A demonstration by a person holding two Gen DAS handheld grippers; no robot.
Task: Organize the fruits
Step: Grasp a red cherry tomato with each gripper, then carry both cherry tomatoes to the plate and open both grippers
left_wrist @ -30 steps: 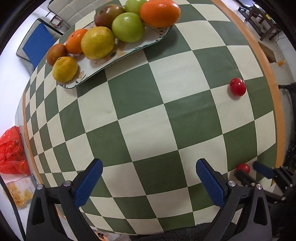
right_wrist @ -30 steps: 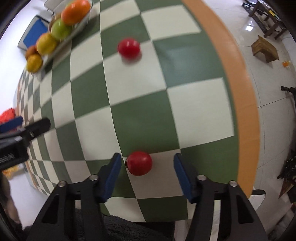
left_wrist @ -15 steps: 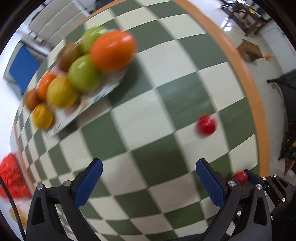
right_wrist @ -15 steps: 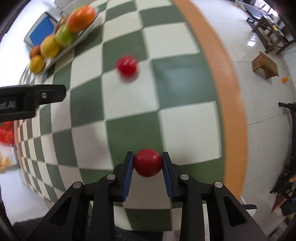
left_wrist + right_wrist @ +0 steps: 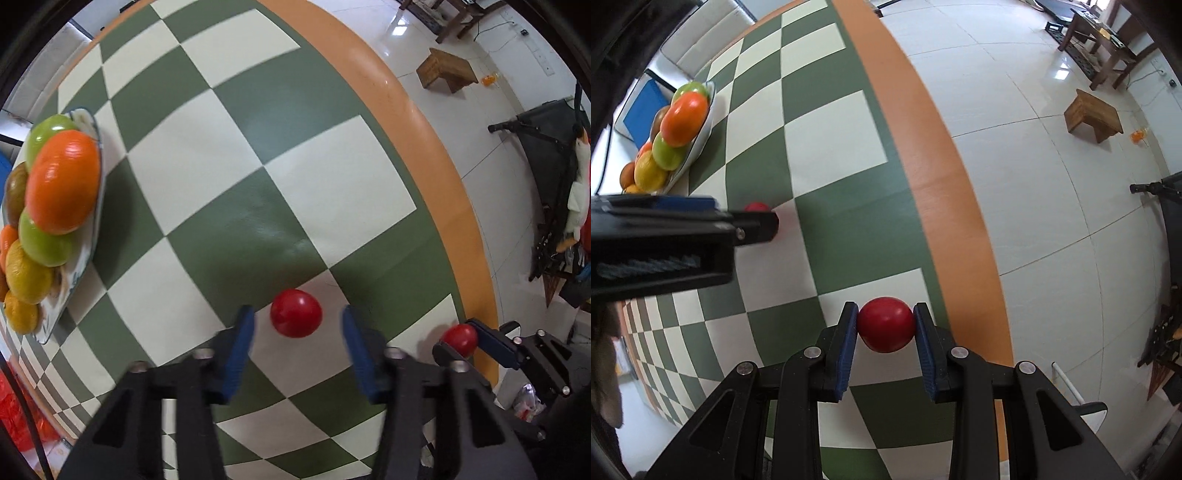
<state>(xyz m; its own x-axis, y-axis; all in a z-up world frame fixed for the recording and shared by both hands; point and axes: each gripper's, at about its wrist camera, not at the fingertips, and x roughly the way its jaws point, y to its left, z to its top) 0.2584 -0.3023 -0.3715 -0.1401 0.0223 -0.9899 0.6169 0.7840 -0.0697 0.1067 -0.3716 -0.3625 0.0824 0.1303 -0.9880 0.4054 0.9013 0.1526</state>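
Note:
Two small red fruits are in play on the green-and-cream checked table. One red fruit [image 5: 295, 313] lies on a cream square between the blue pads of my left gripper [image 5: 297, 312]. Its jaws are closing, and a gap still shows on each side of the fruit. My right gripper [image 5: 885, 314] is shut on the other red fruit [image 5: 885, 325], near the table's orange edge. In the left wrist view that gripper [image 5: 460, 341] shows at lower right with its fruit [image 5: 459, 339]. A plate [image 5: 75, 275] piled with oranges, green apples and lemons stands at the left.
The table's orange border [image 5: 424, 147] curves along the right, with tiled floor beyond. A wooden stool [image 5: 447, 70] stands on that floor. A red bag [image 5: 14, 413] lies below the table at lower left. A blue-seated chair [image 5: 642, 110] stands behind the plate.
My left gripper swung away from the plate to the loose red fruit and its jaws narrowed around it. My right gripper shut on its fruit and moved with it toward the orange edge.

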